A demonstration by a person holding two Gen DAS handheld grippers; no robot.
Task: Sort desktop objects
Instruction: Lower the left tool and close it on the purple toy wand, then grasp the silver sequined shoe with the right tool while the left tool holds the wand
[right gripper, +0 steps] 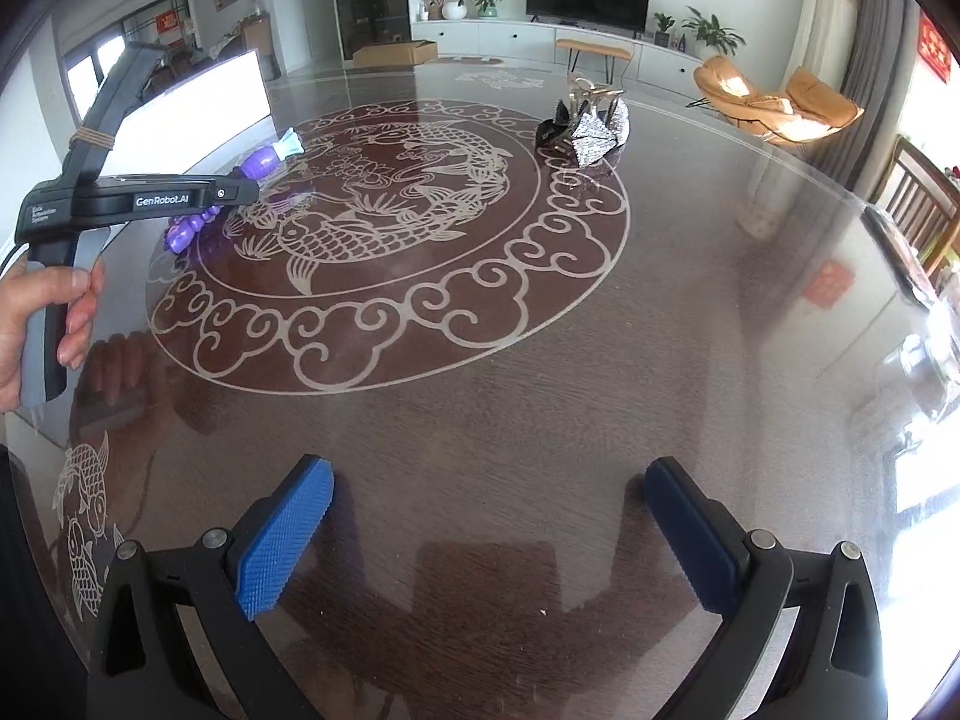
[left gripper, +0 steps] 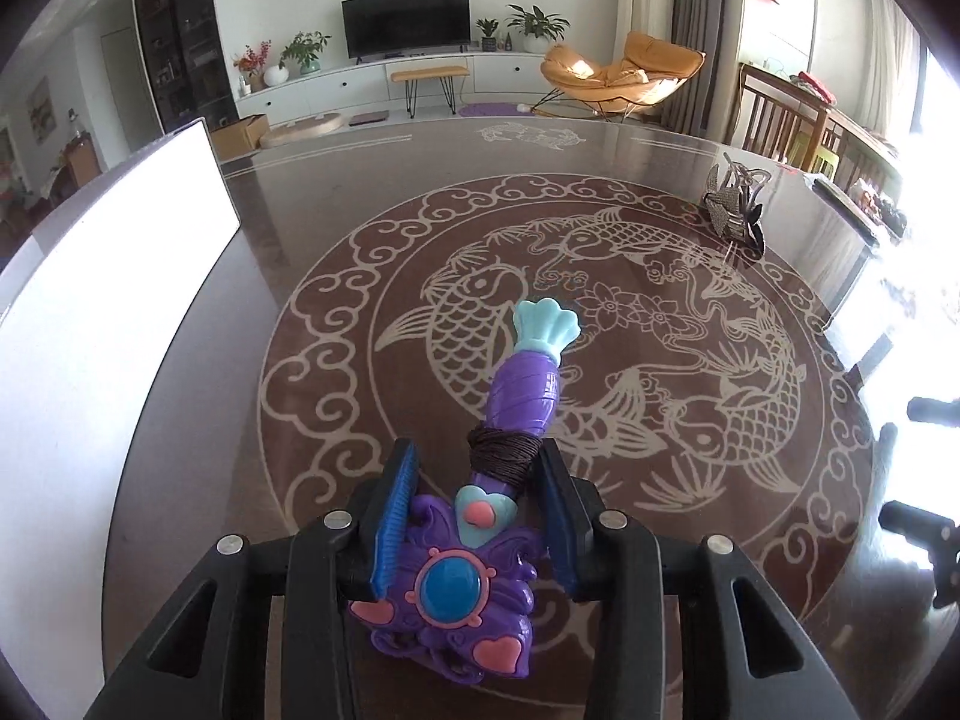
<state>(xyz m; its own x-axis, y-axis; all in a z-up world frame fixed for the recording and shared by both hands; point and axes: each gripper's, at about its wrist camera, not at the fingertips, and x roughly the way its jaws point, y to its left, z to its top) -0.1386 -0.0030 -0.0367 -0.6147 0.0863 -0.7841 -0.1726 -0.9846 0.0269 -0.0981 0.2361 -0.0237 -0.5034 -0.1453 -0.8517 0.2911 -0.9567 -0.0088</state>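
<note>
A purple toy wand with a pale blue fan tip, a dark cord wound round its stem and a blue gem on its head lies between the fingers of my left gripper. The blue pads press on its head and on the cord, so the gripper is shut on it. In the right wrist view the same wand sticks out from under the left gripper, which a hand holds by the handle. My right gripper stands open above the table's near part, with nothing between its fingers.
The round glass-topped table bears a carp pattern at its middle. A pile of hair clips with a silver bow sits at the far right of the pattern. A white box stands along the left edge.
</note>
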